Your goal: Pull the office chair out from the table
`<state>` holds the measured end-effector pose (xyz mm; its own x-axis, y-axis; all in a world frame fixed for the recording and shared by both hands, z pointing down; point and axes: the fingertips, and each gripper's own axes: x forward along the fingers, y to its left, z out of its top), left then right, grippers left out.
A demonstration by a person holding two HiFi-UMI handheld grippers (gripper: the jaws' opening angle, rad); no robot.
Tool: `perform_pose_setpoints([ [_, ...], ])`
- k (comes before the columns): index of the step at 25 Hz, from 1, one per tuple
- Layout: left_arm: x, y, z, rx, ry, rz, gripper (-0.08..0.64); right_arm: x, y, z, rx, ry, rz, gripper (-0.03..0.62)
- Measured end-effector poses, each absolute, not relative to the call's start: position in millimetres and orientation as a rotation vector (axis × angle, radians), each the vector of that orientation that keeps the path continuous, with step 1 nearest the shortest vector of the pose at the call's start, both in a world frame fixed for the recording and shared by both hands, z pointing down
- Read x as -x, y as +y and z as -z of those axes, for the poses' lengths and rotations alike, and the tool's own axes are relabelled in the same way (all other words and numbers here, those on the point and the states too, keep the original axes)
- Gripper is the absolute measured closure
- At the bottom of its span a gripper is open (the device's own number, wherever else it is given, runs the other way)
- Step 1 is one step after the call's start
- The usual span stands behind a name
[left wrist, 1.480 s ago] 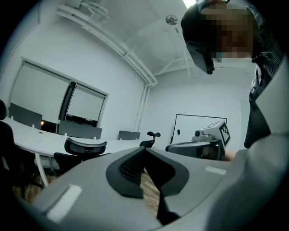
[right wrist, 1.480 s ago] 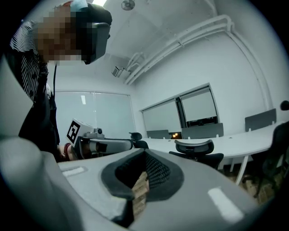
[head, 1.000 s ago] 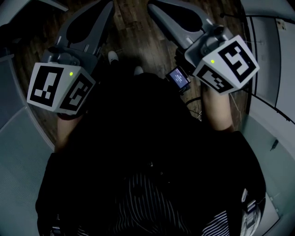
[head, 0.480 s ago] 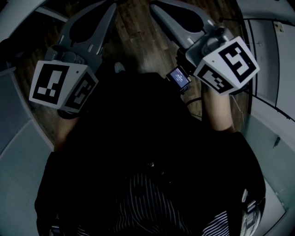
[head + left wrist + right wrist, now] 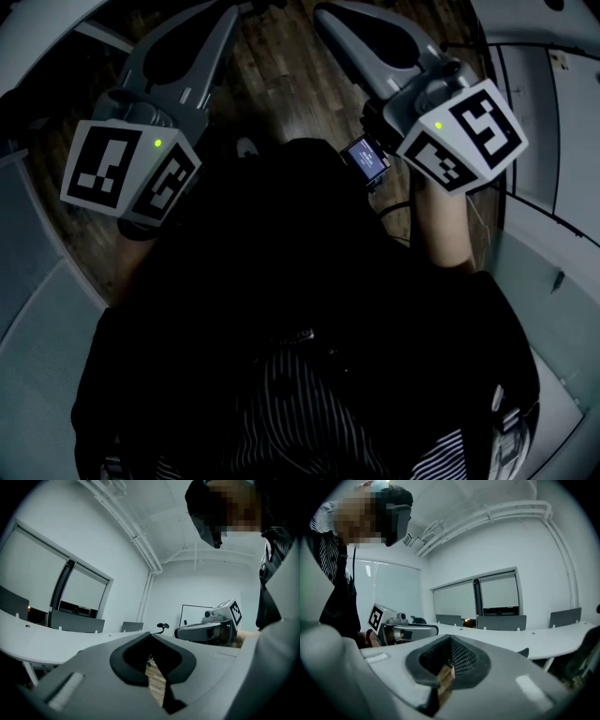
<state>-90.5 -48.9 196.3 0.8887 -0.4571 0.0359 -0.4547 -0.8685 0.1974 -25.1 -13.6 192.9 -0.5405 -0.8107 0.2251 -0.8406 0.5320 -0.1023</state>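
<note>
**Head view with both gripper views, one moment.** The person, in dark clothing, holds the two tools out in front over a wooden floor, between the white arcs of a curved counter.

**Left gripper**: its fingers are closed tip to tip, leaving only the moulded hollow behind the tips. Floor shows through the hollow, and nothing is held.

**Right gripper**: its fingers are likewise closed, tips together, and empty. Through their hollow a dark mesh-patterned surface and a strip of floor are visible, but what the mesh belongs to cannot be told.

**Markers and small items.**
- The left marker cube and the right marker cube each show a small green light.
- A small device with a lit screen sits just beside the body of the right gripper.
- The toe of a shoe shows on the floor between the two tools.

**Office chair**: a dark form at the far right of the right gripper view, beside the counter's near edge and well apart from both grippers — little of it shows.

**Background.** Grey chair backs line the counter's far edge, below windows with blinds drawn. In the left gripper view the right gripper appears across the frame, with a whiteboard on the wall behind it.
</note>
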Motion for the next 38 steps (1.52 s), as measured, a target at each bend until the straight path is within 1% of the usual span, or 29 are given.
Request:
perform_pose_setpoints([
  [5, 107.7, -55.9, -205.5, -2.850, -0.668, 0.030, 0.560, 45.7, -24.5, -199.2, -1.407, -2.566, -0.297, 0.592],
  [12, 104.7, -61.0, -209.8, -2.882, -0.661, 0.051, 0.560, 51.6, -34.2, -200.7, -1.362, -2.535, -0.285, 0.592],
  [19, 87.9, -81.8, -220.9, -2.851, -0.750, -0.025, 0.560, 30.7, -57.0, -208.9, -1.311, -2.587, -0.291, 0.592],
  [24, 93.6, -93.6, -214.9, -2.848, -0.812, -0.049, 0.560, 33.7, -77.8, -203.0, -1.272, -2.629, -0.263, 0.592],
  [30, 78.1, -130.3, -225.3, -2.859, -0.932, -0.144, 0.560, 21.0, -114.8, -215.9, -1.173, -2.671, -0.293, 0.592],
  [38, 54.2, -181.3, -223.4, -2.886, -0.918, -0.132, 0.560, -5.2, -168.8, -222.1, -1.173, -2.689, -0.296, 0.592],
])
